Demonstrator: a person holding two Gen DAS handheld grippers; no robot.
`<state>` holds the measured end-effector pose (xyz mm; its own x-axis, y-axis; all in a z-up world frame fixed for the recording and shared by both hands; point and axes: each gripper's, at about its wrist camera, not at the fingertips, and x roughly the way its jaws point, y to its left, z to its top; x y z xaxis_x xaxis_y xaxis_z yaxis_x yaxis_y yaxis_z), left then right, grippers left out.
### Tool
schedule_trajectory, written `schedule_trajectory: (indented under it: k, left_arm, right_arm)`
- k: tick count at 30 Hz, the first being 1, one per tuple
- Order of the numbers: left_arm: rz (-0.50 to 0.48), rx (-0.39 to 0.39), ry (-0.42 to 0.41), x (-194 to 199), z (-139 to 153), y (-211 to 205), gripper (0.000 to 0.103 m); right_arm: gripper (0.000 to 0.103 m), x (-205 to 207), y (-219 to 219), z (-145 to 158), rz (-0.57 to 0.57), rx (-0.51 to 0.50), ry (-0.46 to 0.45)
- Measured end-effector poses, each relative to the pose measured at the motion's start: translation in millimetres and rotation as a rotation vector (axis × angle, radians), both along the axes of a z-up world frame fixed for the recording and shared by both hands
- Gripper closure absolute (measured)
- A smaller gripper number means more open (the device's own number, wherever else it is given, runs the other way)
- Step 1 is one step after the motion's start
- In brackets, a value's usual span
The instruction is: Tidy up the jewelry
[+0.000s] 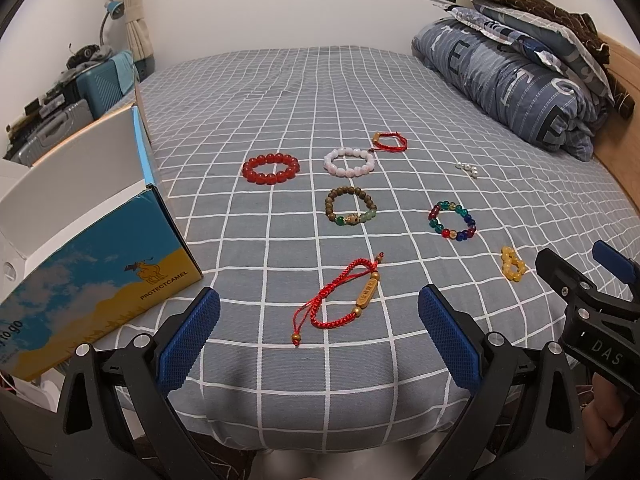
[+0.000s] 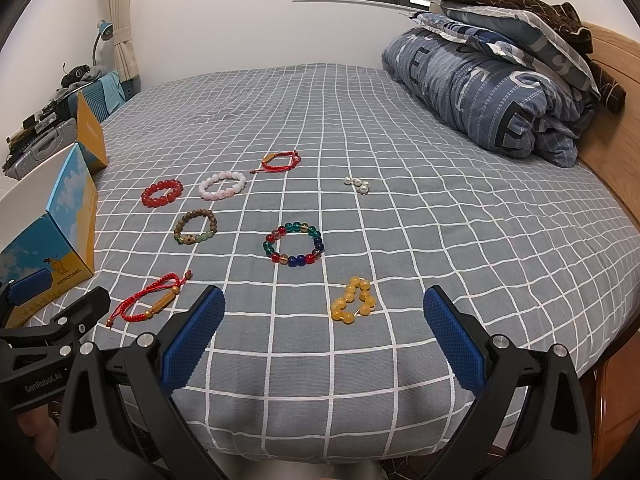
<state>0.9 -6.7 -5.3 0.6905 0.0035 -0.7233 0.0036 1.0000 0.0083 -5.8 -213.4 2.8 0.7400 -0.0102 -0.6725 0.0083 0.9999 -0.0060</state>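
Both my grippers hover empty at the bed's (image 1: 440,92) near edge, left gripper (image 1: 320,332) fingers spread, right gripper (image 2: 324,332) fingers spread too. Nearest the left: red cord bracelet (image 1: 340,300). Nearest the right: yellow bead bracelet (image 2: 352,300). Past that bracelet lie the multicolor bracelet (image 2: 294,244), red bead bracelet (image 1: 271,169) and pink bracelet (image 1: 349,162). Open box (image 1: 96,256) sits left of the cord bracelet.

Left tongs (image 1: 319,332) spread wide, empty; right tongs (image 2: 324,332) likewise, side by side.
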Motion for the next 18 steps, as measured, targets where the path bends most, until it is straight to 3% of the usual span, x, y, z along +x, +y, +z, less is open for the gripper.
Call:
schedule_trajectory:
  k: [8, 18]
  left_arm:
    - [0.006, 0.0, 0.014, 8.7, 5.3, -2.1, 0.006]
    - [-0.058, 0.062, 0.065, 92.1, 15.5, -26.7, 0.006]
  right_arm:
    - [0.007, 6.1, -7.0, 7.6, 0.014, 0.014, 0.017]
    - [0.007, 54.6, -20.5, 14.1, 0.031, -0.003, 0.116]
